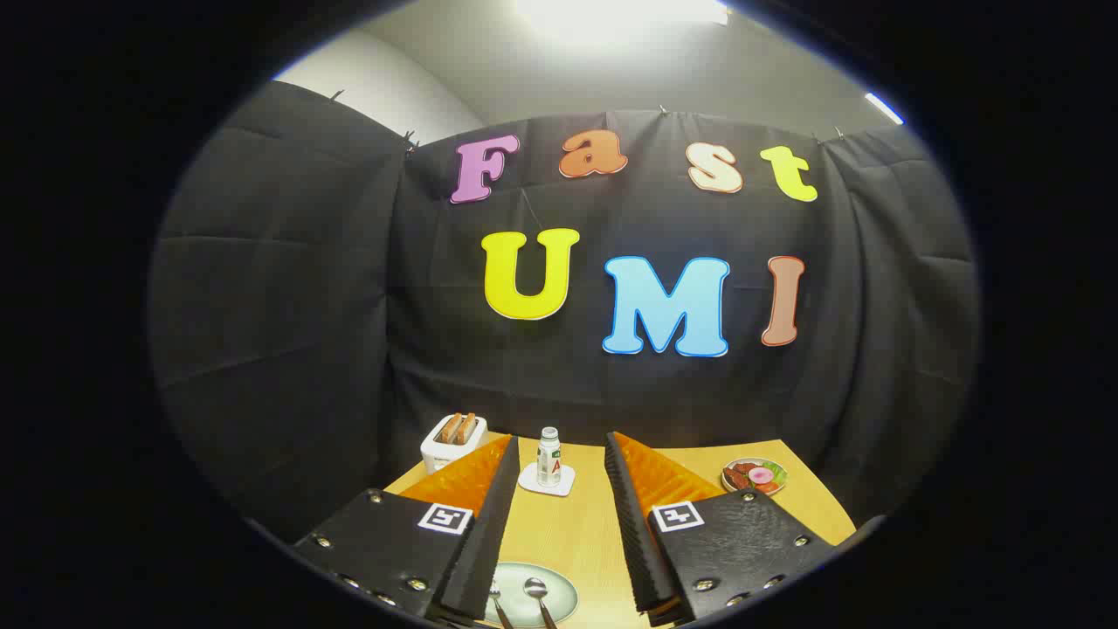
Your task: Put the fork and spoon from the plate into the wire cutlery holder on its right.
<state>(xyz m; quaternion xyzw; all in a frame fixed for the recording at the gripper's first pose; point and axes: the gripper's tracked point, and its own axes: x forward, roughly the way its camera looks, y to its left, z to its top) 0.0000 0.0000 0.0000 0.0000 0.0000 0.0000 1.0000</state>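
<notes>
My gripper [562,450] is open, its two fingers spread wide with nothing between them, held above the wooden table [581,533]. Low down, between the bases of the fingers, lies a pale round plate [559,597]. On it rest a fork [498,603] on the left and a spoon [536,592] beside it, heads pointing away from me. The near part of the plate and the handles are cut off from sight.
Beyond the fingertips a small bottle [548,456] stands on a white coaster [548,480]. A white toaster [452,441] with bread sits at the far left corner. A plate of food [754,476] lies at the far right. Black cloth walls close in the table.
</notes>
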